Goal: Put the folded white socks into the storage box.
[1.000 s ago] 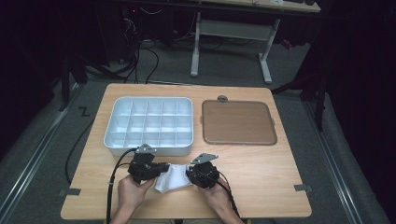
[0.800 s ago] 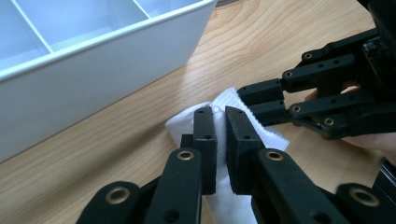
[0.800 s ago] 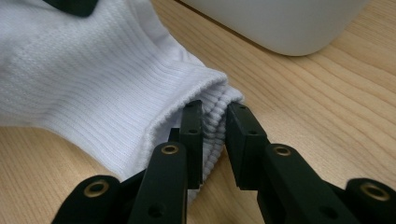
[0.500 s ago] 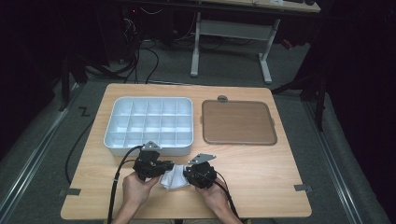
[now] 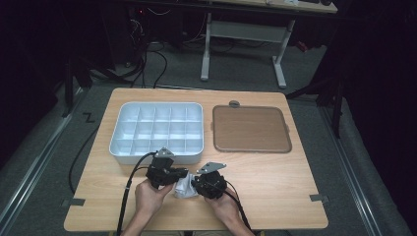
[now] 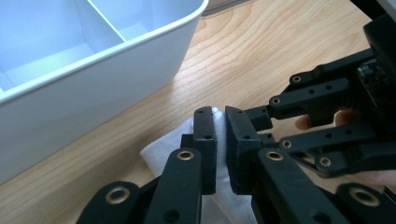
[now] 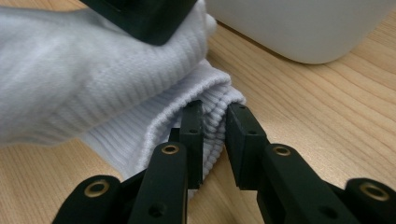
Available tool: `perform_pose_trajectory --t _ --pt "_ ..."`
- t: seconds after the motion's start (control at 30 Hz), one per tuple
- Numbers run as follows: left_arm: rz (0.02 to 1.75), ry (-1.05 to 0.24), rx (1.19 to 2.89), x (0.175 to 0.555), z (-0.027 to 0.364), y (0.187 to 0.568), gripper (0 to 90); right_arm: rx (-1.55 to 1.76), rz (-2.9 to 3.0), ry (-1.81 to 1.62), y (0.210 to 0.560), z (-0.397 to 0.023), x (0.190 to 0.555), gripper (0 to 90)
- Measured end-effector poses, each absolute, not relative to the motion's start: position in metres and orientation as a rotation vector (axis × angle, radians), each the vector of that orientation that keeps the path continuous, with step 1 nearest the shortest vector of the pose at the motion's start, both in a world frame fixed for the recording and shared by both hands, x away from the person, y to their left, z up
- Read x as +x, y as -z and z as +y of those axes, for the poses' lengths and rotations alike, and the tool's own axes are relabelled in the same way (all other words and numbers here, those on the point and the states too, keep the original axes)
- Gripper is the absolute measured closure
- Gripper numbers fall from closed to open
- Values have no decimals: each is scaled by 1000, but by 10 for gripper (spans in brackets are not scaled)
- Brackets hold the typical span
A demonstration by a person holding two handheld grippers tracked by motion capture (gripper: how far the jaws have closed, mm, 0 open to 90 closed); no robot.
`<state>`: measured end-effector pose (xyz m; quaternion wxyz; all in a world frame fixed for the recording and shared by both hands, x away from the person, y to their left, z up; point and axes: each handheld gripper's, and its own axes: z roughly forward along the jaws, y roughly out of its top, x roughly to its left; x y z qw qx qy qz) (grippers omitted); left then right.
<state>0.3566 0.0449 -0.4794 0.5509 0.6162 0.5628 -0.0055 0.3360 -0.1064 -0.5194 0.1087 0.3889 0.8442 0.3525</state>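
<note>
A white ribbed sock (image 5: 184,189) lies bunched on the wooden table (image 5: 275,172) near its front edge, between both hands. My left gripper (image 5: 176,178) comes in from the left and is shut on a fold of the sock (image 6: 218,140); in the left gripper view its jaws (image 6: 221,114) pinch the white cloth. My right gripper (image 5: 194,187) faces it from the right. It is shut on the sock's ribbed cuff (image 7: 215,122), with the jaws (image 7: 215,109) tight around it. The two grippers almost touch.
A white compartment tray (image 5: 121,142) stands just behind the hands, left of centre; its wall (image 6: 93,93) is close to the left gripper. A brown flat lid (image 5: 251,129) lies at the back right. Black cables trail off the front edge.
My left gripper has shifted a little to the right, toward the right gripper, and the sock between them has bunched up shorter. The right gripper has stayed put.
</note>
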Motion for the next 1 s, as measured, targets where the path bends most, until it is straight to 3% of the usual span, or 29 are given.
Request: perform_pose_trajectory --t 0.63,1.0 --pt "1306 -84 1497 361 33 496 839 1120 2501 -1075 524 -105 341 775" --pt "1340 -111 1463 370 50 503 838 1106 2498 -1116 528 -94 350 775"
